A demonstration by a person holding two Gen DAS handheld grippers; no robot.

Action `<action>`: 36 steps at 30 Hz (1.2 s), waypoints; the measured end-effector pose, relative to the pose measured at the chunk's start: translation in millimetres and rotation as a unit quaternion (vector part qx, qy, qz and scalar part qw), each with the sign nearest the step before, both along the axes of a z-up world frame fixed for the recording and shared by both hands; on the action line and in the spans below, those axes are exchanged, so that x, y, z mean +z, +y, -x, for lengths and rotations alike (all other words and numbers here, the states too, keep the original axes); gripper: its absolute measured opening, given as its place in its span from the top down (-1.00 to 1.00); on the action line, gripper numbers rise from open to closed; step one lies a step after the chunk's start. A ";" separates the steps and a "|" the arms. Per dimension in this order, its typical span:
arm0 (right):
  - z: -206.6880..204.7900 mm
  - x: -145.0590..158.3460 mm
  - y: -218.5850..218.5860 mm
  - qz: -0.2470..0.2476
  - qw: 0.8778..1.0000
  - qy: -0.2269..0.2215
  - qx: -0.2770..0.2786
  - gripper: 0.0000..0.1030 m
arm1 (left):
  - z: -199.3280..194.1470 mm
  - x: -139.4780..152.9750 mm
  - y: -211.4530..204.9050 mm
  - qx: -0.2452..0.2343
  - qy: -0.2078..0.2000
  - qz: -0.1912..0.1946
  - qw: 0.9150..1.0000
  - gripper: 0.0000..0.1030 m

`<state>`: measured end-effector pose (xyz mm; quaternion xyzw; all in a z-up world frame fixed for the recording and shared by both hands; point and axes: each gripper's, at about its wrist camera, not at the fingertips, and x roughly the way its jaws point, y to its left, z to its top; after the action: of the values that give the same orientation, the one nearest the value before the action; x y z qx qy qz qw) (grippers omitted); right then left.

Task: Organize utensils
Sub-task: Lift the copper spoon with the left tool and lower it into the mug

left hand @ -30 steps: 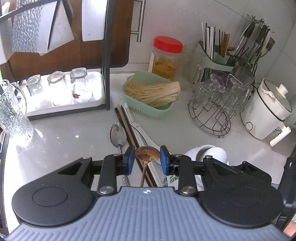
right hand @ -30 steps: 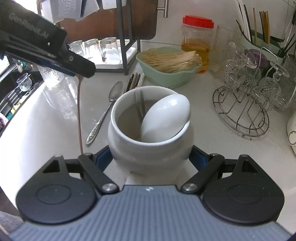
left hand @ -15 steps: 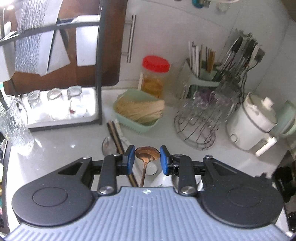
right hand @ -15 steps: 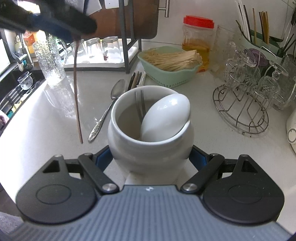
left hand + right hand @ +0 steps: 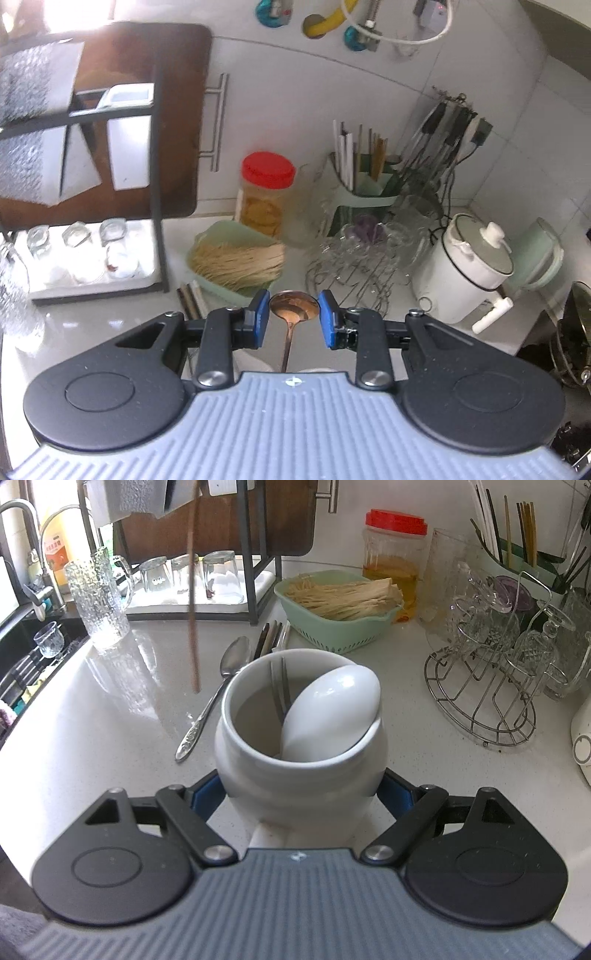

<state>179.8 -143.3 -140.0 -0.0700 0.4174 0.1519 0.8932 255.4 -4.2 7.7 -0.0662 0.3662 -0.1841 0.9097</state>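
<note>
Kitchen corner, white tiled wall, pale speckled counter (image 5: 92,328) crowded with glassware and racks.

Left wrist view: my left gripper (image 5: 294,318) pinches a copper spoon (image 5: 294,309) by the bowl, blue pads against its two edges, handle hanging down under the gripper body. Beyond the jaws: a green basket (image 5: 236,258) of pale sticks, a red-lidded jar (image 5: 266,197), a wire glass rack (image 5: 354,273), a white cooker (image 5: 469,269) and a caddy (image 5: 364,184) of chopsticks at the back. Dark chopsticks (image 5: 190,295) lie on the counter just beside the basket.

Right wrist view: my right gripper (image 5: 303,794) clamps the white crock (image 5: 301,760) low on its belly; the crock stands upright on the counter. Inside it are a white ladle (image 5: 332,716) and a fork (image 5: 279,690). The copper spoon's handle hangs in the air to the crock's left, well above the counter, its tip short of the rim. A silver spoon (image 5: 214,698) lies on the counter just left of the crock, and the chopsticks lie behind it.

Progress, my judgement: two utensils are stowed, one is in transit, and the silver spoon and chopsticks remain. Roughly midway.

The copper spoon is slim, long-handled, with a small shiny round bowl; it hangs near vertical, so I expect it to drop in handle first.
</note>
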 end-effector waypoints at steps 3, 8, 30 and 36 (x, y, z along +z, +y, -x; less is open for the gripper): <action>0.1 -0.1 -0.1 0.000 1.000 -0.001 0.000 -0.75 | -0.2 7.1 -7.2 -0.014 -0.009 0.005 1.000 0.35; 0.3 -1.0 -0.9 -0.001 1.000 -0.002 0.001 -0.75 | 0.5 7.7 -19.2 -0.035 -0.012 0.011 0.999 0.35; 1.6 -3.4 -2.7 -0.007 1.000 -0.009 -0.002 -0.75 | -3.5 -38.6 -41.6 -0.108 0.063 -0.058 0.990 0.35; 1.5 -3.6 -2.6 -0.007 1.000 -0.010 -0.002 -0.75 | -8.4 -32.4 -52.3 -0.148 0.089 -0.075 0.982 0.35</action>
<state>178.3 -146.0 -143.6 -0.0648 0.4072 0.1522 0.8983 263.8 -56.6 -24.7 0.0406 0.4646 -0.2822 0.8384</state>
